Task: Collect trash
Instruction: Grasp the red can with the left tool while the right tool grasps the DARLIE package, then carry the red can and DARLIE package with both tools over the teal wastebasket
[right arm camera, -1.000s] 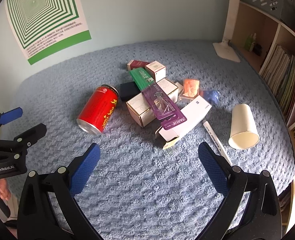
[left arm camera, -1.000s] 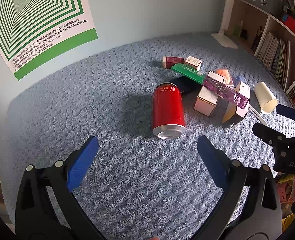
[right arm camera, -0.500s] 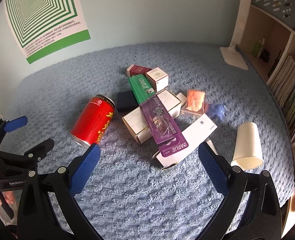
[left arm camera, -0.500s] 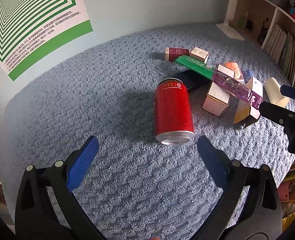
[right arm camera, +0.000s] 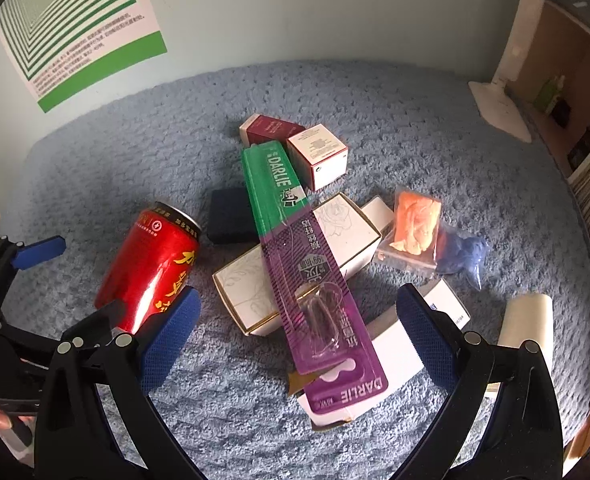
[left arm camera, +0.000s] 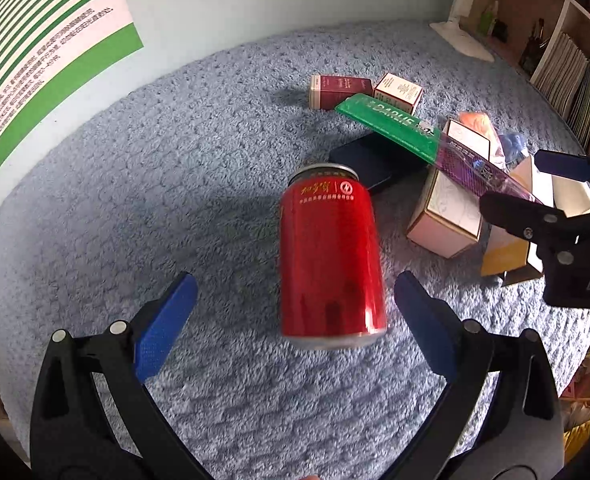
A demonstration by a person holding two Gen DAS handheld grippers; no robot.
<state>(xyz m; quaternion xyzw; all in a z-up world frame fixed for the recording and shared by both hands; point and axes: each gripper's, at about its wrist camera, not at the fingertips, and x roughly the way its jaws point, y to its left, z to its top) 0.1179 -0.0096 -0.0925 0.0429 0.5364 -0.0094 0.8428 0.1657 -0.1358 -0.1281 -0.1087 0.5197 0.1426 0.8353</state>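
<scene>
A red drink can (left arm camera: 331, 256) lies on its side on the blue carpet (left arm camera: 175, 184); its near end sits between the open fingers of my left gripper (left arm camera: 293, 320), which does not touch it. Beside the can (right arm camera: 151, 268) lies a heap of trash. A green and purple toothbrush pack (right arm camera: 307, 264) rests across a white box (right arm camera: 295, 264). My right gripper (right arm camera: 297, 334) is open and hovers over the pack's near end. A maroon box (right arm camera: 271, 128), a small white cube box (right arm camera: 319, 156) and a dark flat box (right arm camera: 231, 216) lie behind.
An orange and blue plastic bag (right arm camera: 435, 240) and a white paper cup (right arm camera: 527, 324) lie at the right. A white lamp base (right arm camera: 499, 108) stands at the back right by a bookshelf (left arm camera: 575, 68). A green striped poster (left arm camera: 43, 52) hangs on the wall.
Both grippers have moved forward and down toward the trash. The can now lies between the left fingers, and the toothbrush pack lies under the right gripper.
</scene>
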